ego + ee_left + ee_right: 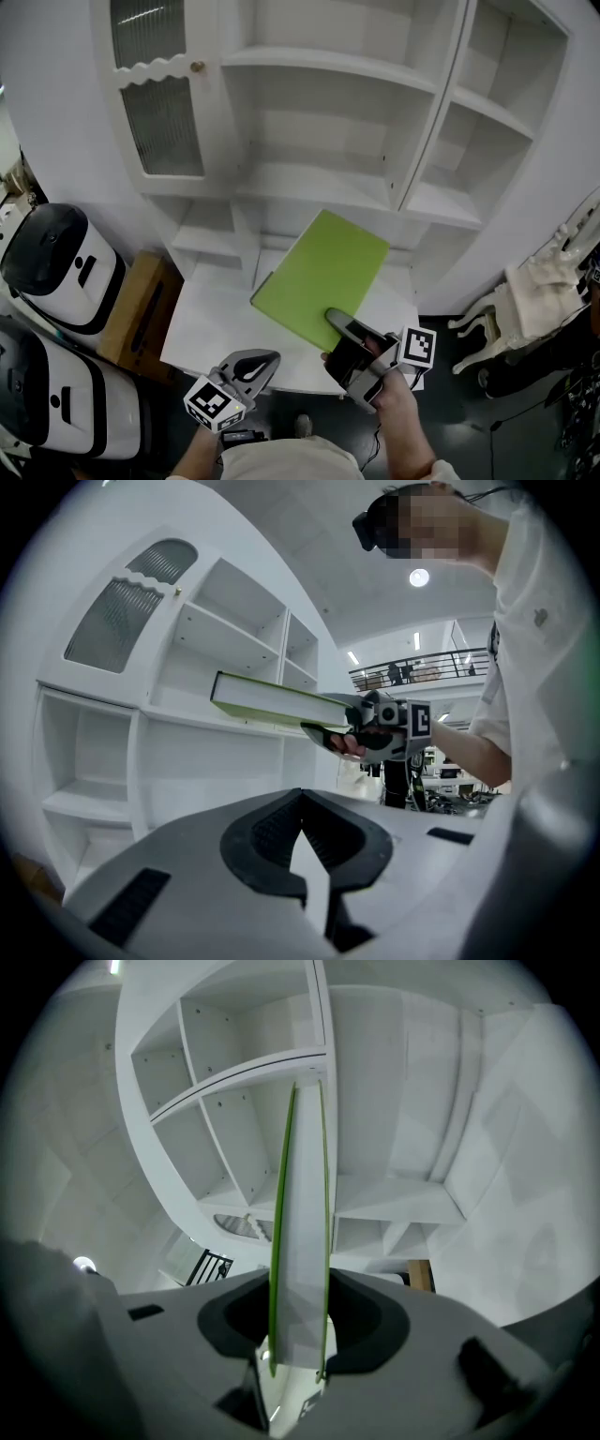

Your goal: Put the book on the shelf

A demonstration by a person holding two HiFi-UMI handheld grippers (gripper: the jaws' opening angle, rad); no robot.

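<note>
The right claw (339, 325) is clamped on the book (323, 277), its jaws pressing both green covers at the near end, with the white page edges showing between them in the right gripper view (302, 1241). The book hangs in the air, clear of the white worktop (211, 323), and its free end reaches toward the open compartments of the shelf (319, 61), which is empty and near but not yet touched. From the left gripper view the book lies close to level, held out from one end only. The left claw (255, 364) is closed on nothing and sits low, beside and apart from the book. The book looks thin with stiff, flat covers, so it should be light and hold its shape, showing no sag along its length. The covers look smooth, though, and a grip this close to one end lets the far end lever against the pads, so it could pivot or slide if swung fast. Clamping across both covers, as here, holds the pages shut; a deeper bite toward the middle would steady it more. The free edge looks like the safe part to lead into a compartment.
</note>
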